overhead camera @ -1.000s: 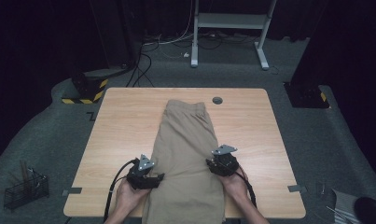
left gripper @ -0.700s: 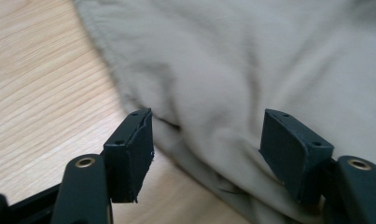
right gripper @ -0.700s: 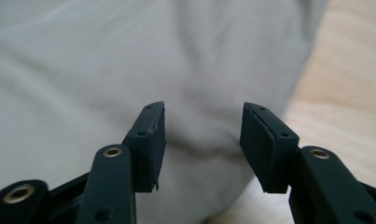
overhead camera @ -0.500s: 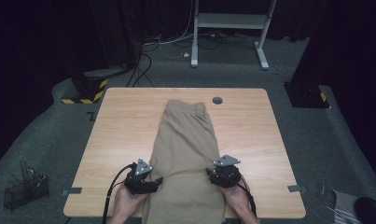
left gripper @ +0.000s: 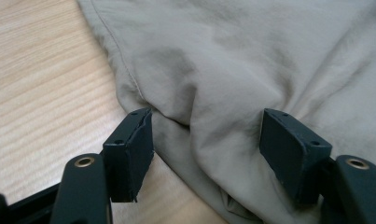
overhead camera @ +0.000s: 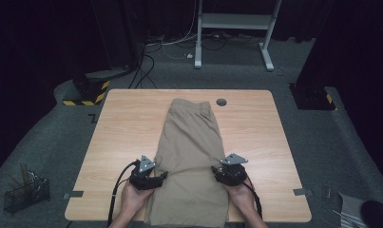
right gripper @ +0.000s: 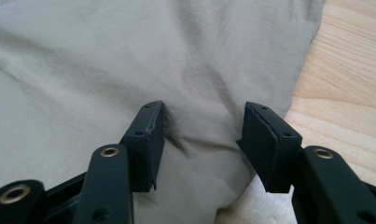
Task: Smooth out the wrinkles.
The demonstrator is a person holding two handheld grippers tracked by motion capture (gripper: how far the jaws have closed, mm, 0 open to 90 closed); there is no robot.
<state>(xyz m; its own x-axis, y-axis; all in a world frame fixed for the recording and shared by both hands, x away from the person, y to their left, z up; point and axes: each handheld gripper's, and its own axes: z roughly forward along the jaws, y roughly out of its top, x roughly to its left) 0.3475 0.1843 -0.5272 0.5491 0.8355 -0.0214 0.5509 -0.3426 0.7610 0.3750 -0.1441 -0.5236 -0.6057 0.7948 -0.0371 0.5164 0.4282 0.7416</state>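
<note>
A khaki garment (overhead camera: pixel 194 142), folded into a long strip, lies flat down the middle of the wooden table (overhead camera: pixel 122 123). My left gripper (overhead camera: pixel 161 177) is at its left edge near the table's front. It is open, with a bunched fold of the cloth (left gripper: pixel 223 56) between its pads (left gripper: pixel 129 154). My right gripper (overhead camera: pixel 217 172) is at the opposite edge. Its jaws have just been opening and now stand apart over the cloth (right gripper: pixel 129 56), with a small crease between the pads (right gripper: pixel 265 144). A hand holds each gripper from the near side.
A small dark round disc (overhead camera: pixel 221 102) sits on the table beside the garment's far end. Bare wood (left gripper: pixel 36 70) lies left of the cloth and bare wood (right gripper: pixel 344 70) right of it. A wire basket (overhead camera: pixel 25 192) is on the floor at left, a white frame (overhead camera: pixel 236 21) behind.
The right gripper has shifted slightly toward the table's near edge. The left gripper and the garment look unchanged.
</note>
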